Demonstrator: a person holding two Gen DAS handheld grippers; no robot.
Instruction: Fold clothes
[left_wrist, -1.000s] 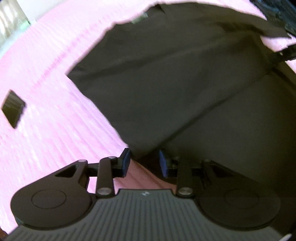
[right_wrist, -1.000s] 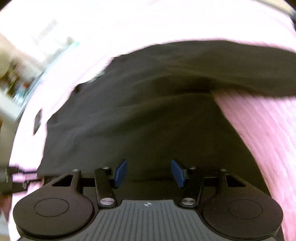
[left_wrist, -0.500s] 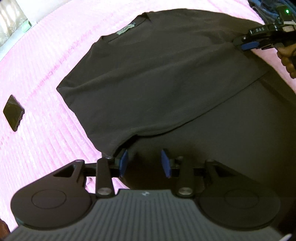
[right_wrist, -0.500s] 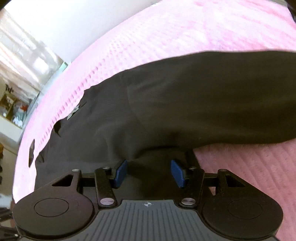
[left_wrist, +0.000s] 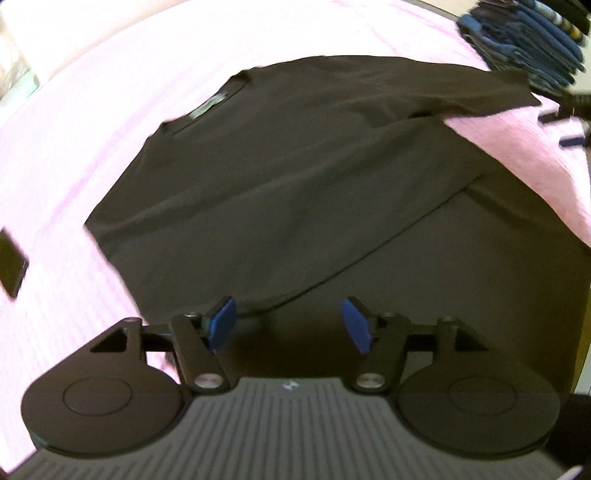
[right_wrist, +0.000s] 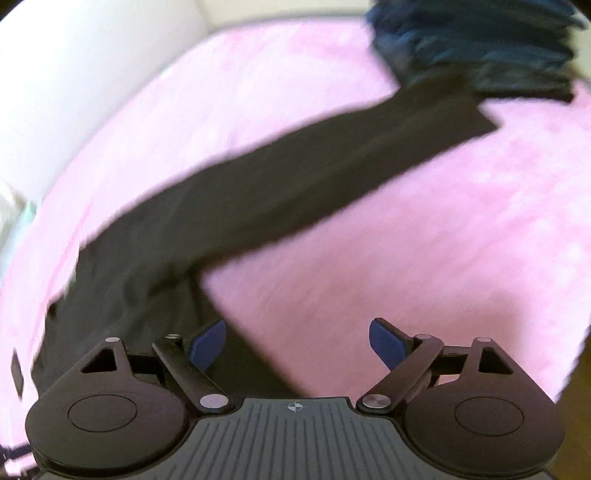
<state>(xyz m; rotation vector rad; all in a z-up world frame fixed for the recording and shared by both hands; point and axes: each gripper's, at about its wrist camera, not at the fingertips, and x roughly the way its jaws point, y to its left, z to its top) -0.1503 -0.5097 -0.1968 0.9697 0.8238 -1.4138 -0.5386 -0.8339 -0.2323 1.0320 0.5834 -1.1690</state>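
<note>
A black long-sleeved shirt (left_wrist: 280, 184) lies spread on a pink cover (left_wrist: 74, 122) and fills the middle of the left wrist view, with its collar and a small label (left_wrist: 207, 107) toward the upper left of the frame. One part of the cloth is folded over the body, and its edge runs as a slanted line from the lower middle to the right. The left tongs (left_wrist: 290, 325) stand open at the bottom of the frame, above the lower edge of the shirt, and hold nothing. In the right wrist view one sleeve (right_wrist: 332, 162) stretches from the lower left to the upper right of the frame, flat on the pink cover. The right tongs (right_wrist: 297, 345) are wide open and empty, the left finger (right_wrist: 207, 347) over black cloth. A stack of blue clothes (right_wrist: 480, 40) is at the upper right. A flat dark object (left_wrist: 11, 266) lies at the left edge of the left wrist view.
</note>
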